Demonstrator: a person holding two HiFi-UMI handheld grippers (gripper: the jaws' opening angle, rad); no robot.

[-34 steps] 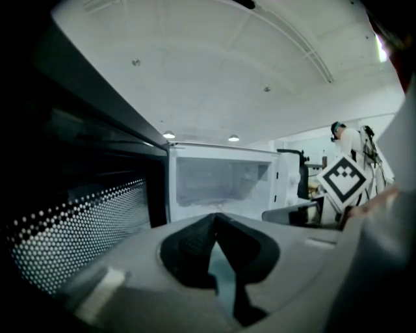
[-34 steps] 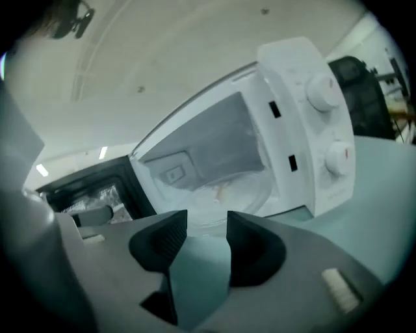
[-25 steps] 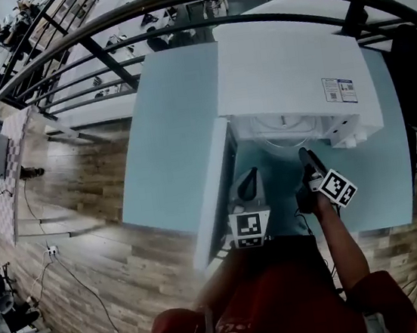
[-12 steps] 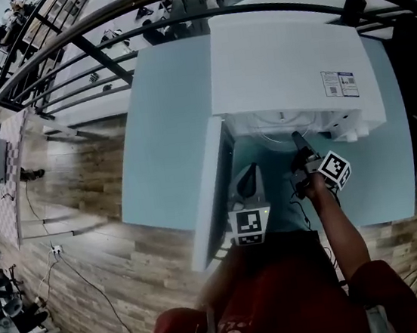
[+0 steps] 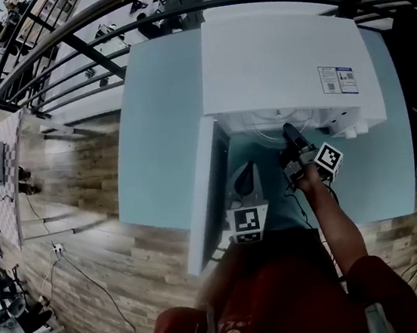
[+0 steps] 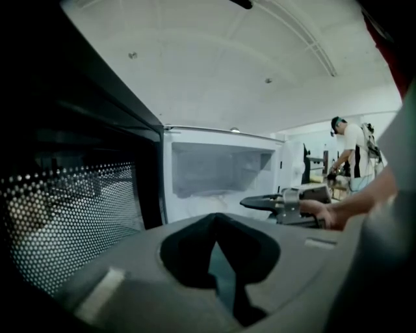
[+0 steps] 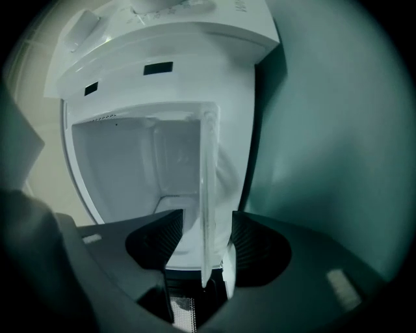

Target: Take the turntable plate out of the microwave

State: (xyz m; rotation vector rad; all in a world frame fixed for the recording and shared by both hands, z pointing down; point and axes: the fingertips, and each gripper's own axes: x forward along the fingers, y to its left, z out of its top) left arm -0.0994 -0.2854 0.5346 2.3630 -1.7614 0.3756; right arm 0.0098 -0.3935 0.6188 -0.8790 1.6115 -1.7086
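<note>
The white microwave (image 5: 286,60) stands on a pale teal table (image 5: 158,130) with its door (image 5: 204,193) swung open to the left. The glass turntable plate (image 7: 208,195) shows edge-on in the right gripper view, still in the cavity, its rim between the jaws with a gap on each side. My right gripper (image 5: 289,132) is open at the cavity mouth, rolled onto its side. My left gripper (image 5: 246,176) is shut and empty beside the open door, in front of the cavity (image 6: 221,172). The right gripper (image 6: 250,203) shows from the side in the left gripper view.
The door's perforated window (image 6: 71,214) fills the left of the left gripper view. A dark railing (image 5: 102,54) runs behind the table, with wooden floor (image 5: 73,240) to the left. A person (image 6: 354,156) stands far off in the background.
My right gripper has moved forward to the microwave opening and rolled onto its side, so the plate's rim now lies between its jaws. The left gripper has stayed put.
</note>
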